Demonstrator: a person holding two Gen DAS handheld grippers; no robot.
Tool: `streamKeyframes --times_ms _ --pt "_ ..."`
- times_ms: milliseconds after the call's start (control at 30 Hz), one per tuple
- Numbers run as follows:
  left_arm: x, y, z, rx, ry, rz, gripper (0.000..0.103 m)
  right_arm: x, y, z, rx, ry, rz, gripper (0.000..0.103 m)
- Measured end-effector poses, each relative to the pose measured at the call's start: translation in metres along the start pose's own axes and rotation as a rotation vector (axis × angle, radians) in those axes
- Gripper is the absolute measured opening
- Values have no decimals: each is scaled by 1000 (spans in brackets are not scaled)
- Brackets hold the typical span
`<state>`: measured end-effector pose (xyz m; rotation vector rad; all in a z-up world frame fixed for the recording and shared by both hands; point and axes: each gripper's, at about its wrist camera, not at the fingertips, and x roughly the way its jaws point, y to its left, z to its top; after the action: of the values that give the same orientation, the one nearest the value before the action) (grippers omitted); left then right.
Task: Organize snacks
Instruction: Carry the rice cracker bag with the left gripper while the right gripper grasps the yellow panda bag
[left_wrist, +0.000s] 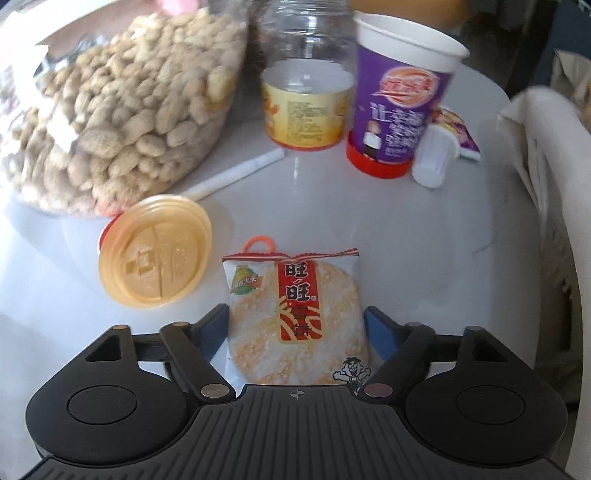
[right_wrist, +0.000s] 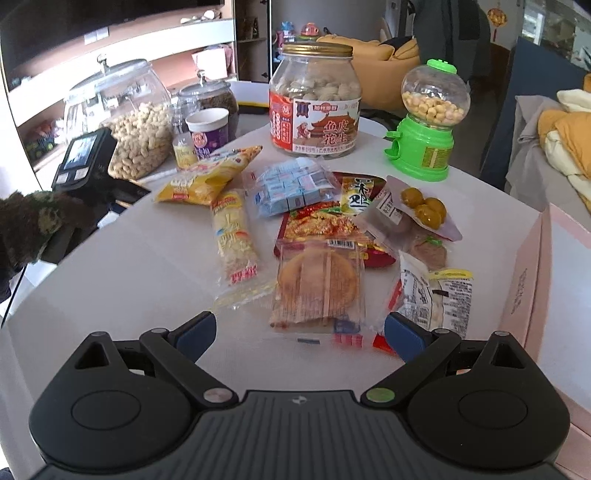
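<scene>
1. White round table (right_wrist: 147, 266) in a lived-in room, shelves and a yellow sofa behind, bedding off to the right
2. Left gripper (left_wrist: 295, 325) angled steeply down, jaws spread wide, blue pads standing clear on either side of a rice cracker packet (left_wrist: 295, 317); packet lying flat on the table between them, not pinched, so judged released or not yet grasped
3. Just beyond that packet, a gold lid (left_wrist: 155, 254) tilted against a bag of peanuts in shell (left_wrist: 122, 110); lid off, probably to leave a container open for filling
4. Further back, a yellow-labelled clear jar (left_wrist: 306, 110) and a purple paper cup (left_wrist: 402, 96) seated on a red cap, with a wrapped straw (left_wrist: 236, 173) lying between bag and jar
5. Right gripper (right_wrist: 299, 328) also spread and empty, hovering low over a loose spread of packets, nearest a clear-wrapped round cake (right_wrist: 317, 284) lying flat just ahead of the pads
6. Noodle snack bag (right_wrist: 236, 236), blue-and-white candy bag (right_wrist: 291, 188) and a pack of green olives (right_wrist: 424, 206) scattered unsorted mid-table
7. Tall peanut jar (right_wrist: 316, 99) and green candy dispenser (right_wrist: 424, 122) upright at the far edge, out of the working area
8. Pink box (right_wrist: 535, 280) open at the right, likely the destination; sorting judged at an early stage
</scene>
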<state>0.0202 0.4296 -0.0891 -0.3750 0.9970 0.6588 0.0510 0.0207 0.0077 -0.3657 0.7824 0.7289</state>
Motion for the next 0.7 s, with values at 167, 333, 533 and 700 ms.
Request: streamKeyframes --times_ms 167,333,533,700 --pt "-31 16 -19 -99 -30 -182 81 -3 4 9 -7 -9 -20 98" --pt "-114 26 -42 -23 -168 -183 81 12 23 60 -2 -52 2 98" --pt "-193 28 -94 -16 -229 -373 81 73 72 108 14 -50 15 97" --pt "-199 6 -125 27 -212 -439 81 115 93 117 2 0 -37 62"
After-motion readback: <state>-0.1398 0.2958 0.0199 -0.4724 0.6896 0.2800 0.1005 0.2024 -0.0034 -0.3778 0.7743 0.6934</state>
